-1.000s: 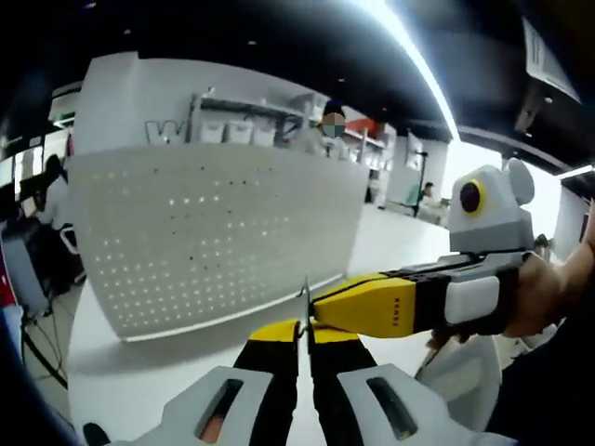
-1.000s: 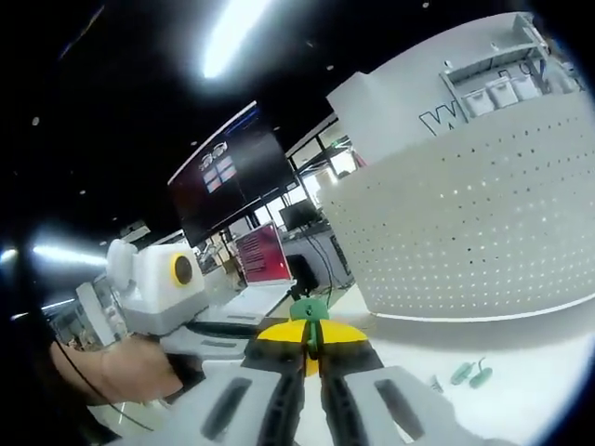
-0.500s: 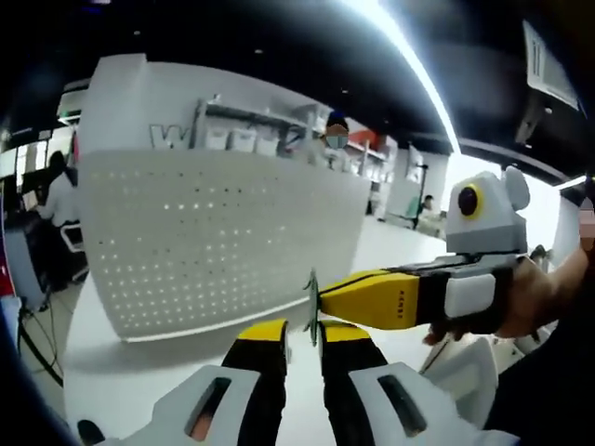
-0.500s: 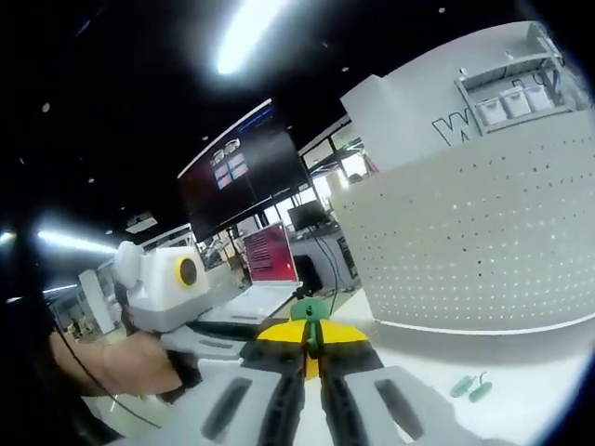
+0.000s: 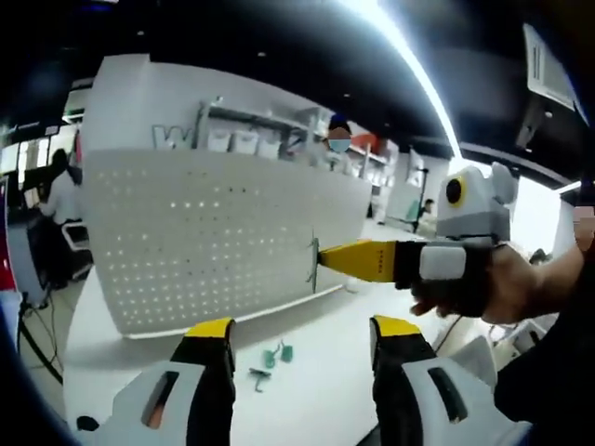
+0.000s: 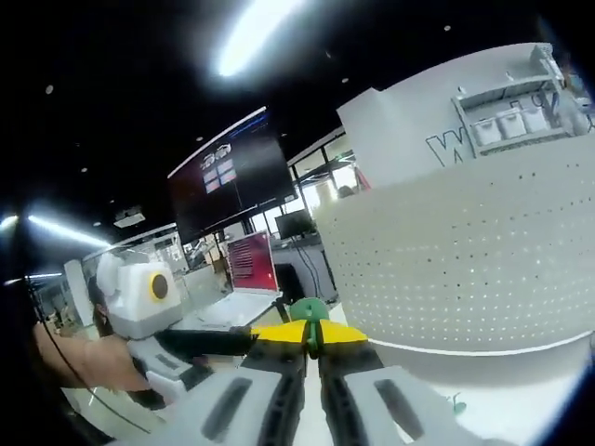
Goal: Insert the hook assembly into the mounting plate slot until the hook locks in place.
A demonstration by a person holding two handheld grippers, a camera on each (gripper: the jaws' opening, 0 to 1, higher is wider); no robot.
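The white perforated mounting plate point(image 5: 214, 242) stands upright on the table, also seen as the curved white plate point(image 6: 465, 260) on the right of the right gripper view. My right gripper point(image 5: 322, 260) comes in from the right, shut on a thin hook assembly point(image 5: 312, 263) held in the air in front of the plate. In its own view the right gripper point(image 6: 313, 336) pinches the green hook assembly point(image 6: 310, 310) at the jaw tips. My left gripper point(image 5: 302, 327) is open, jaws wide apart, with nothing between them, below the held hook.
Loose green hooks point(image 5: 275, 356) lie on the white table point(image 5: 316, 390) near the plate's base; another green hook point(image 6: 457, 404) lies low on the right. A person's hand point(image 5: 521, 288) holds the right gripper. Screens and desks stand behind.
My left gripper has opened and let go of the hook. The right gripper keeps the hook and has lifted it up, away from the left jaws.
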